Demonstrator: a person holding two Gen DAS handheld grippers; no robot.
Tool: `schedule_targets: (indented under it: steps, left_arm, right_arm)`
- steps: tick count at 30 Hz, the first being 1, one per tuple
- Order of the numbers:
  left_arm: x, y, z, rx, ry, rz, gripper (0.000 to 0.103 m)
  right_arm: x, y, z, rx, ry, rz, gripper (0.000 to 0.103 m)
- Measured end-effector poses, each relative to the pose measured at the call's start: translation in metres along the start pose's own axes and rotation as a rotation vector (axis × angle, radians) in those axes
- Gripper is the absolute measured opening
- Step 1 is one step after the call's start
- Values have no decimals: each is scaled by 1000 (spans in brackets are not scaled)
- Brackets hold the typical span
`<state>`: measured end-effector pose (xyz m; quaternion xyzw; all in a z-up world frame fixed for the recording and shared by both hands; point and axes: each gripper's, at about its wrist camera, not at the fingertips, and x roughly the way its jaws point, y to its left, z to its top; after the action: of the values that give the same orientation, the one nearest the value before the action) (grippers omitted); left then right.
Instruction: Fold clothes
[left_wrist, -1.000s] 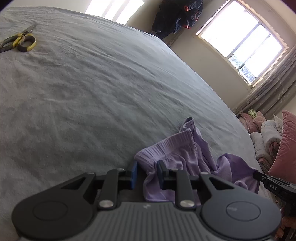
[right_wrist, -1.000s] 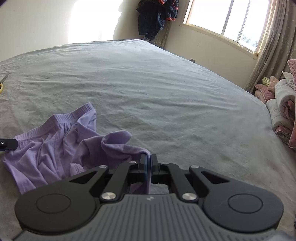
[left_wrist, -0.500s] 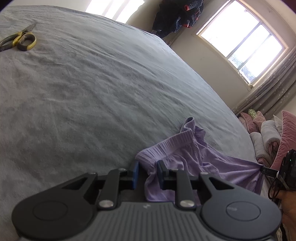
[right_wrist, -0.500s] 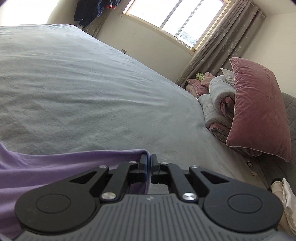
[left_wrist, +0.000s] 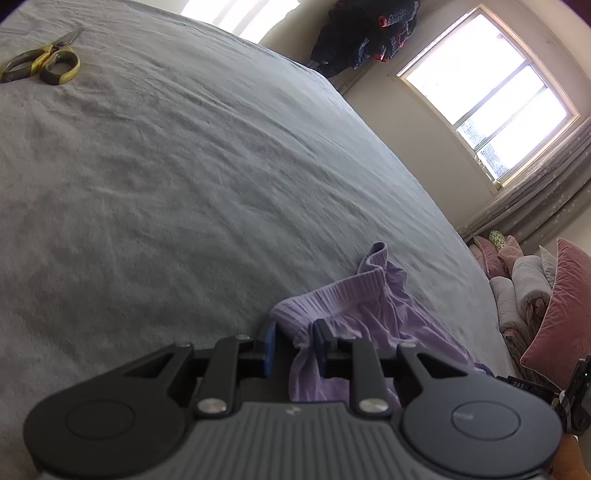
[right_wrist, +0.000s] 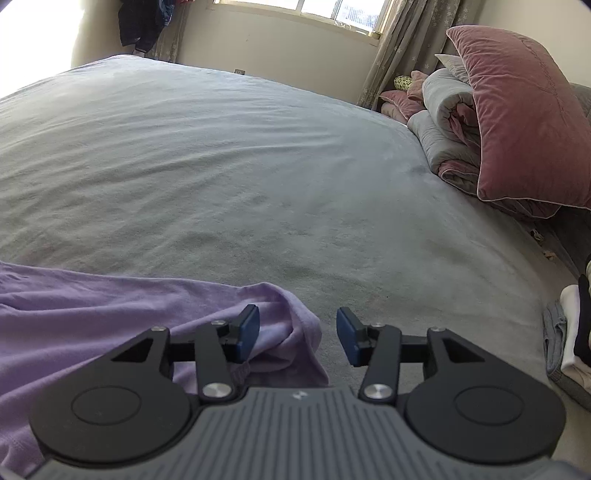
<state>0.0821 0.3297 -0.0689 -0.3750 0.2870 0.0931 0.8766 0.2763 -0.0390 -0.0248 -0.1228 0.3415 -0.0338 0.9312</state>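
A purple garment with a ribbed waistband lies spread on the grey bed. My left gripper is shut on a bunched part of its waistband edge, and the cloth runs back between the blue pads. In the right wrist view the garment stretches flat to the left. Its loose corner lies on the bed between the fingers of my right gripper. That gripper's jaws are opening, and the pads stand clear of the cloth.
Yellow-handled scissors lie on the bed at the far left. A pink pillow and a rolled quilt sit at the right side. A small stack of clothes is at the right edge. Dark clothes hang beside the window.
My right gripper pulled the garment's corner out to the right, drawing the cloth flat, then opened and let it go. The left gripper kept still with its hold.
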Motion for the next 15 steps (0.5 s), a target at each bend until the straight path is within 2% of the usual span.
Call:
schedule_targets:
  steps: [7,15]
  left_arm:
    - [-2,-5,-5,-3,7,10,23]
    - [-5,-14,-14,22,16,25,23]
  right_arm:
    - [-42,-34,-28,25,10,68,50]
    - [-81,-85,-81,57,58,120,52]
